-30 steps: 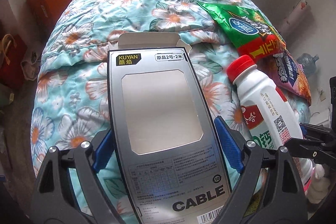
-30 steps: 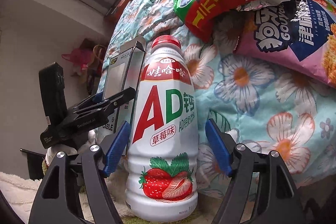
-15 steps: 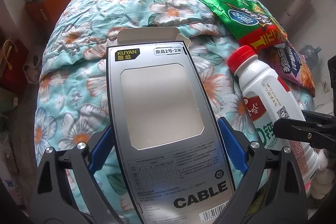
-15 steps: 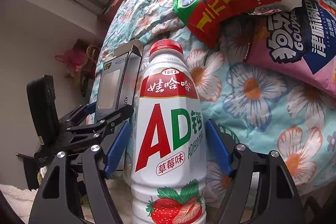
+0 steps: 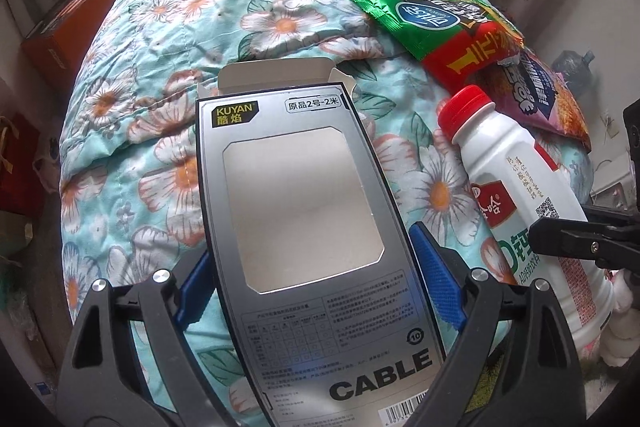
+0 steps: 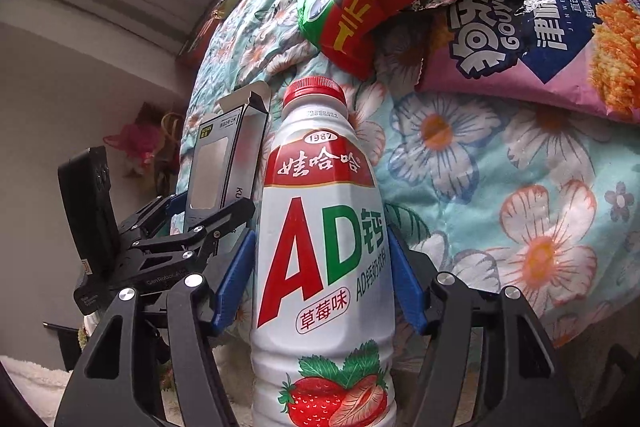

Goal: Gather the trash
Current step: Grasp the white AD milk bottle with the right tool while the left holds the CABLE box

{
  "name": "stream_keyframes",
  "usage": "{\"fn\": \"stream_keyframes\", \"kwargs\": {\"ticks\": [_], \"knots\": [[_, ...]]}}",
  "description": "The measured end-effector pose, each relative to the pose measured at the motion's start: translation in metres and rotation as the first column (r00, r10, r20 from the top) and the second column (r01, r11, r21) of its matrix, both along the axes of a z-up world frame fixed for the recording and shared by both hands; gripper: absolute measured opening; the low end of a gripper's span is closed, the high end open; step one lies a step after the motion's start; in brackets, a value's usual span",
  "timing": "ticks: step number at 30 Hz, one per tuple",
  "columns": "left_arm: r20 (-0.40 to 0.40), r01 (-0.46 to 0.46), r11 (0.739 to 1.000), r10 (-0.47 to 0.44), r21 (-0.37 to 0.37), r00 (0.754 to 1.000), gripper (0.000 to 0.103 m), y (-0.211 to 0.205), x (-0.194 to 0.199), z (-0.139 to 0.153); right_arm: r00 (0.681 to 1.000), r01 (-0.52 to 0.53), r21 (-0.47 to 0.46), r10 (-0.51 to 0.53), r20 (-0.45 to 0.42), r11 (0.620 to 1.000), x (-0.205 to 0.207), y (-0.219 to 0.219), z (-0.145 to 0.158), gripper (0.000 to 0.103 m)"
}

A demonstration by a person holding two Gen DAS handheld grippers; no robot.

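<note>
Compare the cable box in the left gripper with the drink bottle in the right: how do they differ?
The cable box is flat, grey cardboard, its top flap open and its window showing nothing inside; the drink bottle is round white plastic, closed by a red cap. Shared: each sits clamped in a gripper, box in the left gripper, bottle in the right gripper, above the floral quilt.

What we cannot make out

The grey cardboard cable box (image 5: 304,227) runs off the bottom edge, its barcode cut and small print unreadable to us. Beside that box, the white plastic strawberry-drink bottle (image 6: 320,247) loses its base below the frame, and it hides part of the floral quilt (image 6: 500,187).
</note>
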State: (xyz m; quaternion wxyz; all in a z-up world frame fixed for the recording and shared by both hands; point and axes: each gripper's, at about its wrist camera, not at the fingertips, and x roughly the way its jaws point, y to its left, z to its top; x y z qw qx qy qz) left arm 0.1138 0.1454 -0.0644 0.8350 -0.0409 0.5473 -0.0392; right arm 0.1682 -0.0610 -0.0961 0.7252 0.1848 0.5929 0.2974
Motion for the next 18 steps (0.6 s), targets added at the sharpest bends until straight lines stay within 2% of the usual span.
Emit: {"fn": "stream_keyframes", "kwargs": {"ticks": [4,8,18], "knots": [[-0.007,-0.003,1.000,0.003,0.004,1.000,0.084,-0.001,0.003,-0.001,0.999,-0.027,-0.009,0.027,0.024,1.000,0.003,0.008,0.007,0.072],[-0.009,-0.012,1.000,0.012,0.010,1.000,0.085,-0.002,0.005,-0.003,0.999,-0.031,-0.027,0.032,0.023,0.999,0.008,0.014,0.004,0.072],[-0.004,-0.023,0.999,0.023,0.041,1.000,0.085,-0.006,0.012,-0.008,1.000,-0.007,0.000,0.007,0.004,1.000,0.014,0.010,-0.004,0.072]]}}
